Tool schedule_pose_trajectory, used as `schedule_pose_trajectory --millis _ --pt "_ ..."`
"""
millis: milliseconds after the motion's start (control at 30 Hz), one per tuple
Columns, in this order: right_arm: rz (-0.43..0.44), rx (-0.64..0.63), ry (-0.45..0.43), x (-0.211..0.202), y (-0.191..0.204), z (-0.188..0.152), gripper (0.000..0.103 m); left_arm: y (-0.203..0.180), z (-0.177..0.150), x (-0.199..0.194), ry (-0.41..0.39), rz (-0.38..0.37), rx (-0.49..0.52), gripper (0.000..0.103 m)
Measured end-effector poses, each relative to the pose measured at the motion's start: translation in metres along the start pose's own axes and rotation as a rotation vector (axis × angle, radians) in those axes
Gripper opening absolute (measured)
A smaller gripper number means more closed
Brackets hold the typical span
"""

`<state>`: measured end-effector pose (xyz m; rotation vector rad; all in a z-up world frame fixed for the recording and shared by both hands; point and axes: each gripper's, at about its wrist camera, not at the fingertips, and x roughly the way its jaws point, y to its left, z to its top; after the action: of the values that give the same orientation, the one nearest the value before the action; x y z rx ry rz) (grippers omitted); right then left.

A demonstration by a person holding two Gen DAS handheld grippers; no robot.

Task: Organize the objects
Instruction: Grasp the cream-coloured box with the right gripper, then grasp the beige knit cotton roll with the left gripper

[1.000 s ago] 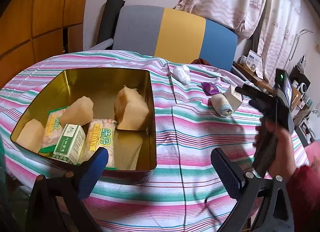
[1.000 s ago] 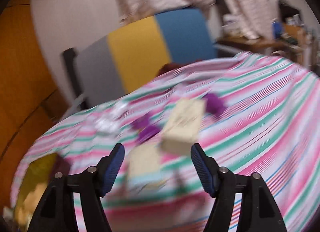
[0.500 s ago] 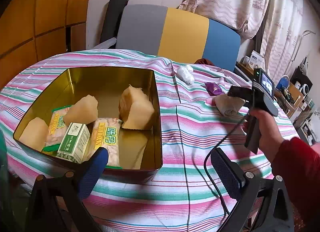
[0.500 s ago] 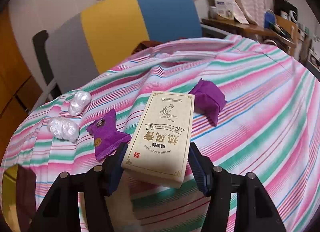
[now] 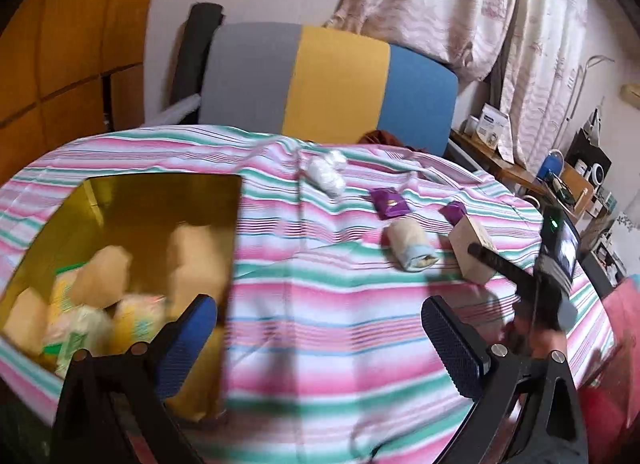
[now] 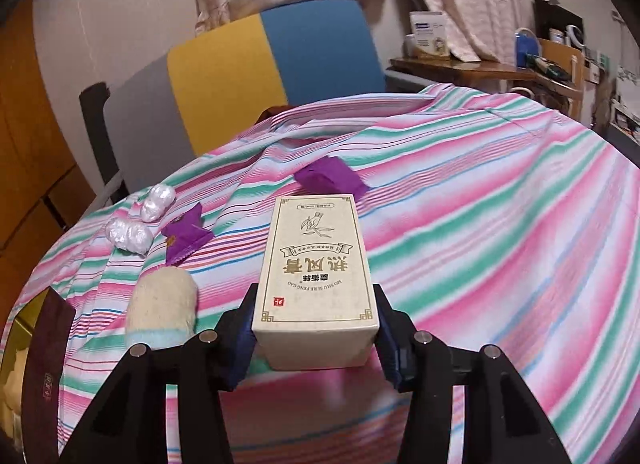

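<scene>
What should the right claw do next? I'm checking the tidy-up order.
Probably lift the cream box clear of the striped cloth. The right claw has just been closing and its pads now sit against the box's sides, while the gold tin, where other items already lie, is off to the left.

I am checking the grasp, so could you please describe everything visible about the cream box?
The cream box is a long cardboard carton with gold border, Chinese lettering, a small red seal and a leaf drawing. It lies lengthwise between the right gripper jaws, which have just been closing and now press its sides. Its far end points toward a purple packet on the striped cloth.
</scene>
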<state>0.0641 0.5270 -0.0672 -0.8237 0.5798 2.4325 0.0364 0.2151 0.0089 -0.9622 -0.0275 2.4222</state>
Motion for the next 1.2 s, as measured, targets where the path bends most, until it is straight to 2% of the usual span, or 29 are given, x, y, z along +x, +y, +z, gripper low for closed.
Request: schedule_pose_trajectory --millis 133,300,400,467,600,700,733,867,933,1067,1200 --pt "-0.008 -0.028 -0.019 -0.005 0.004 -0.006 0.052 -0.03 0.02 0.039 0.034 -0.025 0.017 0.103" --pt "-0.05 -0.028 -0.042 -0.007 0.004 -0.008 0.052 -0.07 0.036 0.094 0.104 -0.115 0.084 0.103" --pt "-0.072 -0.008 -0.066 -0.01 0.001 -0.01 0.052 -0.086 0.04 0.122 0.089 -0.098 0.118 0.103" --pt "-0.078 0.005 -0.082 -0.013 -0.002 -0.011 0.052 -0.091 0.042 0.141 0.104 -0.059 0.117 0.103" --pt "-0.086 0.025 -0.1 -0.015 -0.006 -0.012 0.052 -0.096 0.04 0.172 0.123 -0.044 0.114 0.102" --pt "-0.086 0.03 -0.097 -0.014 -0.007 -0.012 0.052 -0.099 0.037 0.186 0.135 -0.037 0.138 0.089" --pt "-0.087 0.03 -0.097 -0.014 -0.007 -0.012 0.052 -0.101 0.035 0.187 0.13 -0.048 0.149 0.087" --pt "-0.086 0.029 -0.092 -0.013 -0.008 -0.013 0.052 -0.107 0.031 0.193 0.149 -0.129 0.186 0.062" --pt "-0.085 0.028 -0.089 -0.012 -0.008 -0.014 0.052 -0.111 0.029 0.188 0.128 -0.136 0.213 0.056" --pt "-0.081 0.029 -0.091 -0.013 -0.008 -0.014 0.052 -0.118 0.023 0.186 0.117 -0.125 0.269 0.054" --pt "-0.077 0.015 -0.102 -0.014 -0.005 -0.014 0.052 -0.104 0.024 0.186 0.128 -0.176 0.212 0.052"
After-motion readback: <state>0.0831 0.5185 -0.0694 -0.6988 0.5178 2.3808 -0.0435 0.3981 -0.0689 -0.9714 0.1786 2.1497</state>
